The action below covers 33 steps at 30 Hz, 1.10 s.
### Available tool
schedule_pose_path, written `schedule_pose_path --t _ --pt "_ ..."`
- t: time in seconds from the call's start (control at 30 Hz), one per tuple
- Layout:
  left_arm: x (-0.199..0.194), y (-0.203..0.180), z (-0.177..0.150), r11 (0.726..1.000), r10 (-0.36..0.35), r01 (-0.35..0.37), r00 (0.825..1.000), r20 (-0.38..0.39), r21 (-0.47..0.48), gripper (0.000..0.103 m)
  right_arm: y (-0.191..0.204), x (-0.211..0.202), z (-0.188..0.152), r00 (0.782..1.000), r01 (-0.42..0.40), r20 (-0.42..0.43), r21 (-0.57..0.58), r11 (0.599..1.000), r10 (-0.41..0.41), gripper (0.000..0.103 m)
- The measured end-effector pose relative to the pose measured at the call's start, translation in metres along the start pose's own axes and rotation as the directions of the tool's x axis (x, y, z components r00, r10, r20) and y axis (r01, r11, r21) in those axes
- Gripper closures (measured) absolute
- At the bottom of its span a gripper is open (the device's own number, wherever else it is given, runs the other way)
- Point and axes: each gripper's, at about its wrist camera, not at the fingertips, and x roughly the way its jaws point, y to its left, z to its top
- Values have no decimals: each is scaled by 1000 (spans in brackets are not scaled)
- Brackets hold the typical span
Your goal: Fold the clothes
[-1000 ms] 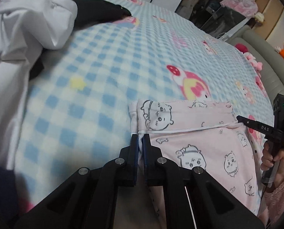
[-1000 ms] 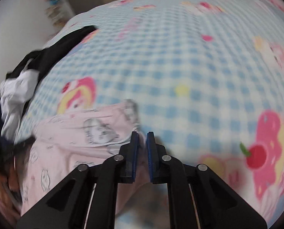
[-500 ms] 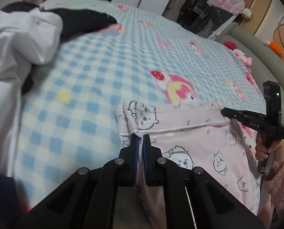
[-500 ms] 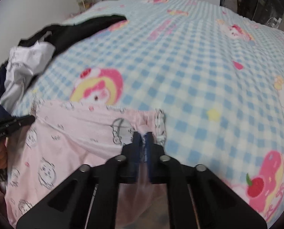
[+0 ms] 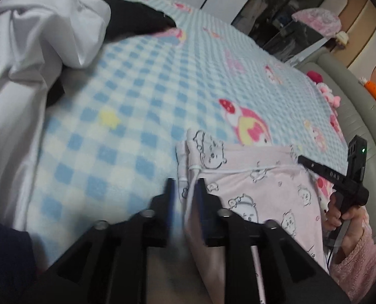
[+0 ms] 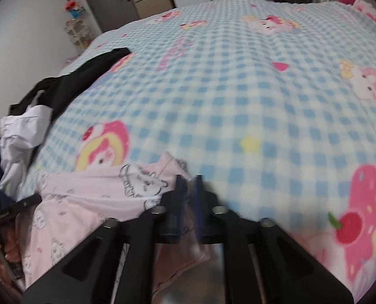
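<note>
A pink garment (image 5: 264, 192) printed with small cartoon bears lies flat on the blue-checked blanket (image 5: 137, 116), its waistband edge facing me. My left gripper (image 5: 185, 190) sits at the garment's left corner. Its fingers are spread, and the fabric edge and a white cord lie loosely between them. My right gripper (image 6: 190, 185) is shut on the right corner of the pink garment (image 6: 86, 190), and cloth hangs under it. From the left wrist view the right gripper (image 5: 301, 159) touches the garment's far edge, held by a hand (image 5: 337, 215). The left gripper (image 6: 36, 198) shows at the right wrist view's left edge.
A crumpled white garment (image 5: 36, 38) and a black garment (image 5: 137, 20) lie piled on the bed's left side; the black garment (image 6: 69, 93) and white garment (image 6: 18, 131) also show from the right wrist. A grey padded bed frame (image 5: 352, 106) with pink plush toys (image 5: 314, 76) borders the right. Cabinets stand beyond.
My left gripper's fingers have parted from a tight pinch on the garment corner. The garment has settled onto the blanket. The right gripper stays closed on its corner.
</note>
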Motion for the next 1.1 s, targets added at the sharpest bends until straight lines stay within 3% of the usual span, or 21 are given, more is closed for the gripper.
schedule_pose_path --t 0.03,0.07,0.1,0.13,0.17,0.2,0.27,0.3,0.43,0.57,0.63,0.7,0.73,0.8,0.83,0.97,1.1 --pt "1 1 3 999 -38 38 999 1 -15 43 -2 4 -1 1000 -10 -14 11 1000 11 38" --pt "4 1 6 998 -58 58 998 -3 -25 43 -4 8 -2 999 -21 -28 22 1000 21 22" --pt "8 0 7 998 -52 52 999 -10 -23 44 -5 12 -3 999 -31 -41 33 999 32 23" --pt "13 -4 9 999 -42 41 999 -19 -8 55 -5 10 -3 999 -33 -34 33 999 34 27" --pt "17 -9 11 999 -31 32 999 -29 13 82 -3 8 -3 999 -34 -24 32 999 35 43" --pt "22 -14 12 999 -21 22 999 -39 34 90 -2 5 -3 999 -35 -15 31 999 35 56" --pt "20 -28 13 997 -12 14 1000 -29 81 91 0 0 -3 999 -37 4 29 999 37 88" --pt "16 -34 14 995 -15 16 1000 -13 102 91 1 -2 -3 999 -38 13 28 999 38 92" --pt "0 -52 27 989 -51 43 998 49 144 91 3 -23 -1 995 -56 79 36 998 53 95" --pt "27 -49 40 991 -8 8 1000 -1 133 91 -19 -34 12 983 -138 146 171 976 113 89" --pt "48 -38 37 993 28 -21 998 -63 113 90 -39 -23 15 992 -90 106 242 966 65 86" --pt "63 -28 32 995 45 -34 993 -107 99 88 -58 -16 11 998 20 50 289 957 -36 84" --pt "60 -30 31 993 37 -27 995 -89 112 86 -66 -13 10 999 15 36 319 948 -28 84" --pt "48 -39 31 988 31 -24 999 -41 154 74 -70 -16 7 999 -20 52 336 942 3 81" --pt "46 -43 33 986 31 -25 999 -31 167 67 -63 -17 9 999 -16 54 292 956 0 76" --pt "48 -55 43 979 39 -33 999 -26 201 67 -29 -9 16 998 57 11 100 993 -58 75" --pt "73 -50 46 968 149 -126 985 -89 217 76 -8 15 14 987 152 -43 -62 986 -155 79"
